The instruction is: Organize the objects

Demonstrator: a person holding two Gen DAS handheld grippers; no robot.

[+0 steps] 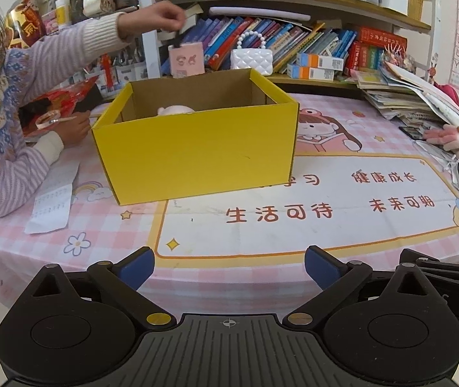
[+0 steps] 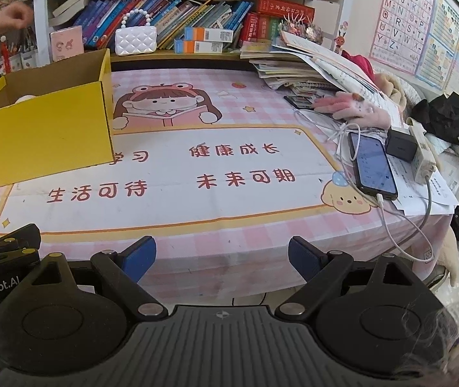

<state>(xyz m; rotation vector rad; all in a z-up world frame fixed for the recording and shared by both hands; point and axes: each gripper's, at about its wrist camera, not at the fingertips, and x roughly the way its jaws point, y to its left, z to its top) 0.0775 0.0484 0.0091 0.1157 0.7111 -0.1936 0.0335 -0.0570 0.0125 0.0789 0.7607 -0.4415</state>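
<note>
My left hand-held gripper [image 1: 229, 266] and right hand-held gripper [image 2: 222, 258] gape wide, empty, at frame bottom. Advise: wait until bystander's hand [image 1: 161, 19] clears yellow box [image 1: 197, 148], frame centre.

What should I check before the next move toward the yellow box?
1. Left hand-held gripper open, nothing between its fingers: ok.
2. Right hand-held gripper open and holding nothing: ok.
3. Yellow box upright, top open: ok.
4. Space above the box free: not ok. Another person's hand dangles a pink tag over its back edge.
5. Room left in the box: cannot tell. Only a pale pink item shows above the front wall.
6. Phone and its cable out of the right gripper's way: ok, they lie off to the right.
</note>
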